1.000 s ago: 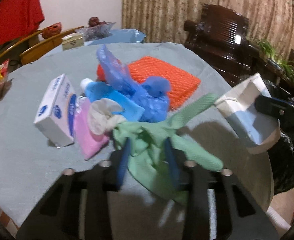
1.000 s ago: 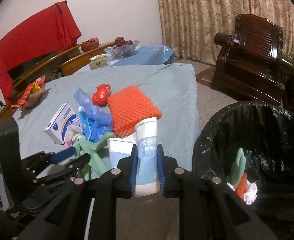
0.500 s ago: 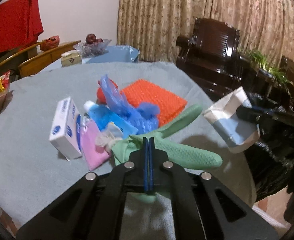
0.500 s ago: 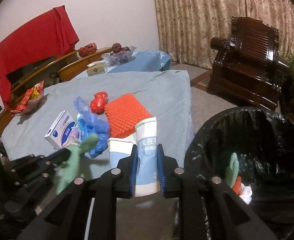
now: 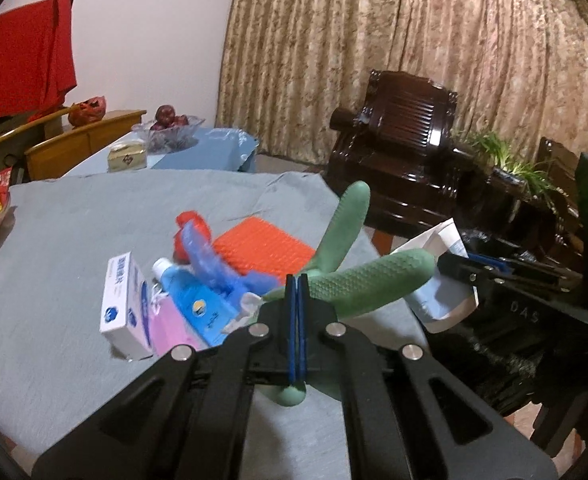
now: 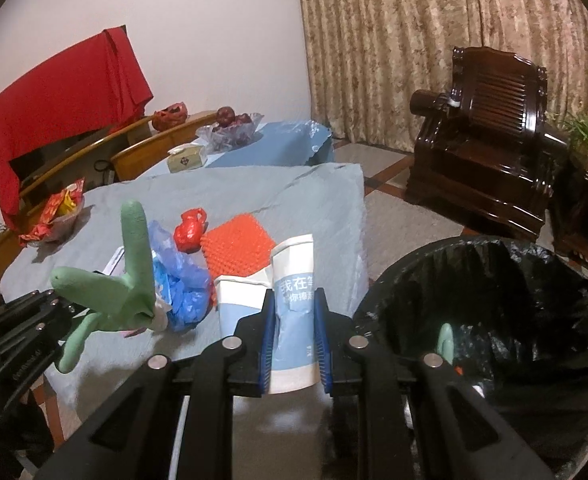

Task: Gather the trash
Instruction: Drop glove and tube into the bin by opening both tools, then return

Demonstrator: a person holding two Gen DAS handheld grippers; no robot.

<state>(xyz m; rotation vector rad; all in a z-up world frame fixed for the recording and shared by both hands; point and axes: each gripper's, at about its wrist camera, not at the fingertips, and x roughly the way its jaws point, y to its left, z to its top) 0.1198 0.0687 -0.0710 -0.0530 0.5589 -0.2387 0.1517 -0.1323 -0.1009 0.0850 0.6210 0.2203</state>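
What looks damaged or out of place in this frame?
The paper cup in the right gripper is crushed flat, its rim torn open. A green rubber glove dangles from the shut left gripper, and another green glove finger pokes up inside the black trash bag.

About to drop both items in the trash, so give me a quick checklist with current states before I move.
1. Left tool has the green glove: ok, shut on it, glove lifted off the table.
2. Right tool has the paper cup: ok, clamped and crushed flat.
3. Trash bag open: ok, the mouth gapes wide.
4. Cup over the bag: not ok, it sits left of the rim.
5. Glove clear of the pile: cannot tell, the blue plastic bag lies close behind it.
6. Room in the bag: ok, only a few pieces at the bottom.
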